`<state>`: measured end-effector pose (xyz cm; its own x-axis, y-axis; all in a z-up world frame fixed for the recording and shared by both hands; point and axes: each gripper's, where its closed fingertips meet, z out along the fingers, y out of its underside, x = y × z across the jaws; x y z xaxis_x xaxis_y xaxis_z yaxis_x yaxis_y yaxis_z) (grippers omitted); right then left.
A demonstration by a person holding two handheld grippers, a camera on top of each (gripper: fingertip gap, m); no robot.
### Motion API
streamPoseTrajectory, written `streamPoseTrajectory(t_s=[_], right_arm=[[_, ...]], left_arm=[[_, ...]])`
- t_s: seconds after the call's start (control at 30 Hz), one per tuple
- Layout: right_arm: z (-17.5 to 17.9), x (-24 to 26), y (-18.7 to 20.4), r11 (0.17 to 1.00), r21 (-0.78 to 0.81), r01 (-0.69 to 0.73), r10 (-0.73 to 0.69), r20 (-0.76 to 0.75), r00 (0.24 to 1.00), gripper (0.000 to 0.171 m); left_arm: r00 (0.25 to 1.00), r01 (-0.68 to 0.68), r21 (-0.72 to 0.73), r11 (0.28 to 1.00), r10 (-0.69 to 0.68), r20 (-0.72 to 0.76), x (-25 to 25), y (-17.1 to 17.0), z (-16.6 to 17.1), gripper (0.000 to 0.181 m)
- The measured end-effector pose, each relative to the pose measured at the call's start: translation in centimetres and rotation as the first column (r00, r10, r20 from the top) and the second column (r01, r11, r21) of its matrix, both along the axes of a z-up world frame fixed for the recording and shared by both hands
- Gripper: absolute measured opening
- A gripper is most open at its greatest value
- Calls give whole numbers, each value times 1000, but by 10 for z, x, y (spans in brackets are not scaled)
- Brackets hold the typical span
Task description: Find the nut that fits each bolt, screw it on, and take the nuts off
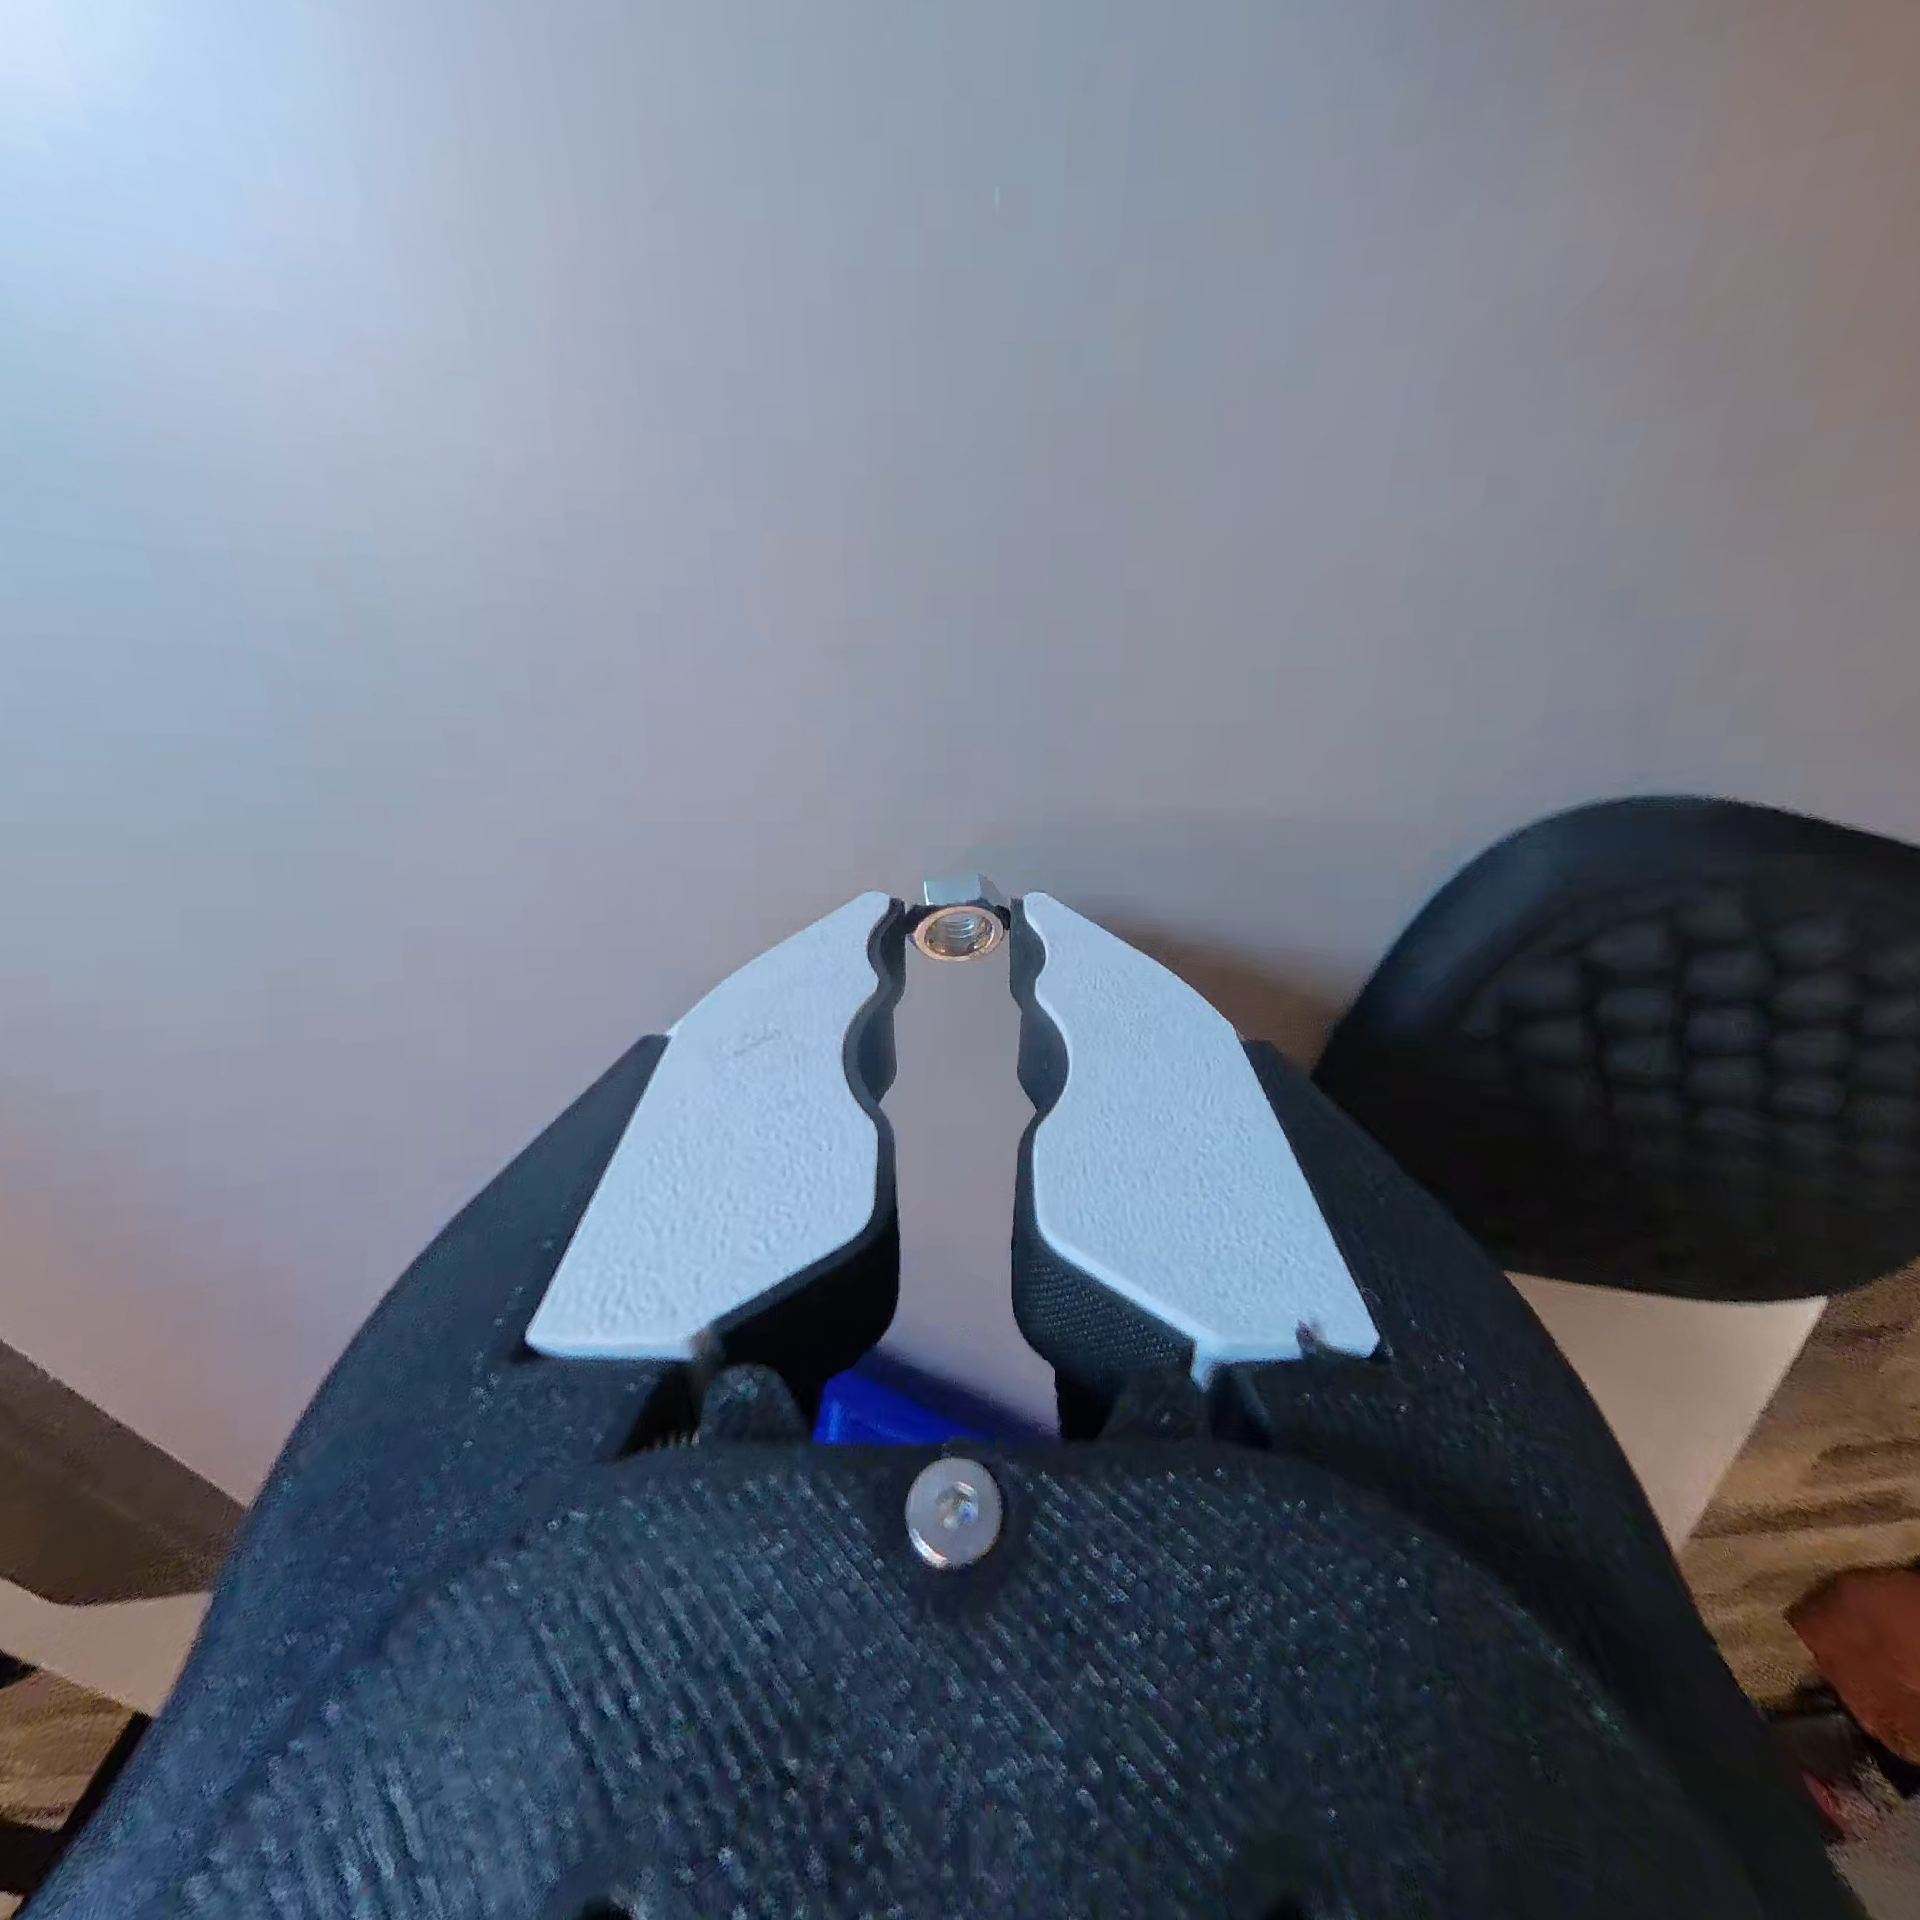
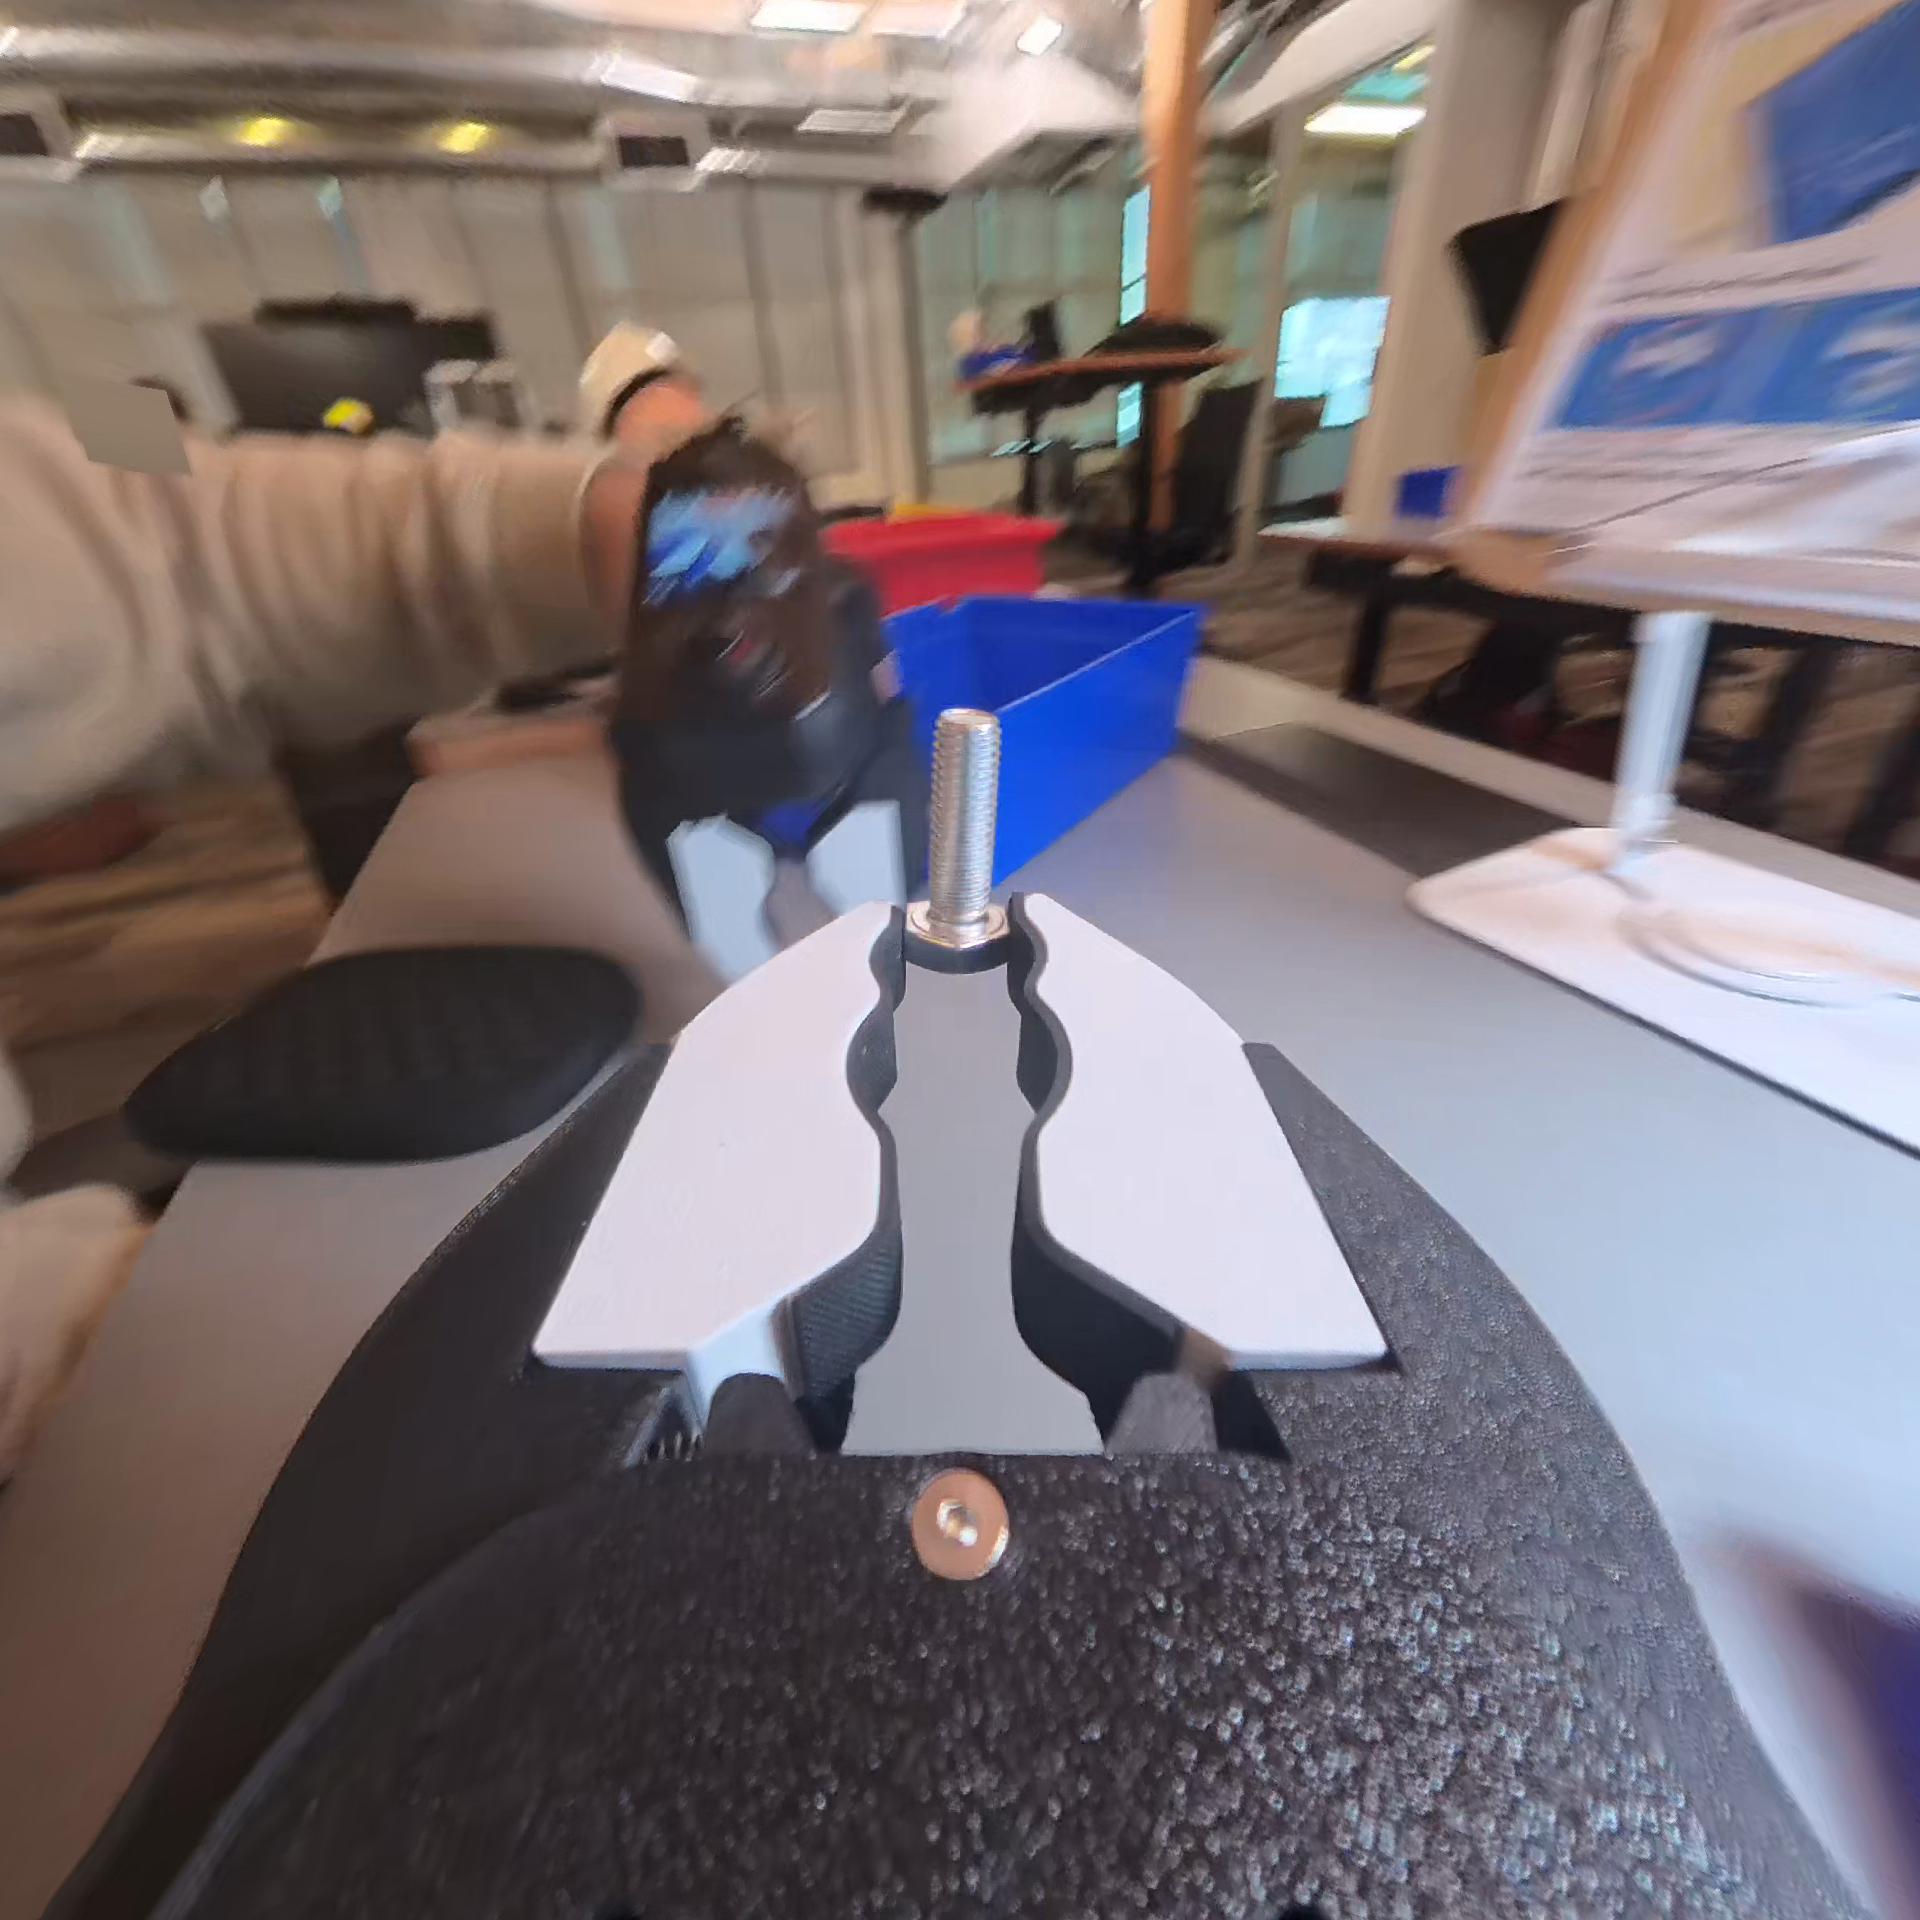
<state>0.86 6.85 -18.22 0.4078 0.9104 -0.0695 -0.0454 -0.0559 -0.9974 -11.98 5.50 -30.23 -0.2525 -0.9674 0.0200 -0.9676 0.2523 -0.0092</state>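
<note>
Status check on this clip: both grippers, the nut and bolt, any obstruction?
Left gripper shut on nut, threaded hole facing camera. Right gripper shut on bolt by its head, shank upright. Parts not yet joined. Nothing between them.

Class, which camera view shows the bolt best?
The right wrist view: the right gripper holds the bolt by its head, threaded shaft upright. The left wrist view shows no bolt, only a nut in the left gripper.
</note>
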Motion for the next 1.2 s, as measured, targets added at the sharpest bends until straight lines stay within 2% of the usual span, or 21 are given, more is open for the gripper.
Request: streamPoseTrajectory(t_s=[0.17,0.33,0.4,0.6,0.8,1.0,1.2], right_arm=[[2,26,21,995,-49,83,-86,-53,995,19],[-2,20,19,996,-51,72,-74,-33,997,19],[-3,19,18,996,-53,65,-67,-28,997,19],[-6,17,19,996,-78,54,-57,-35,998,19],[-12,13,18,995,-91,43,-45,-23,999,19],[-15,12,19,994,-105,42,-45,-22,999,19],[-16,10,18,993,-108,38,-40,-17,999,19]], left_arm=[[999,3,-23,1000,-2,54,18,-3,-12,19],[993,-16,-44,999,21,114,21,-7,-20,19],[982,-33,-41,999,40,182,24,-7,-21,20],[879,-135,-119,984,174,443,23,-12,-14,27],[755,-209,-180,961,275,595,21,-7,-17,28],[713,-205,-200,958,287,640,24,-8,-19,25],[708,-203,-170,964,264,655,25,-9,-19,19]])
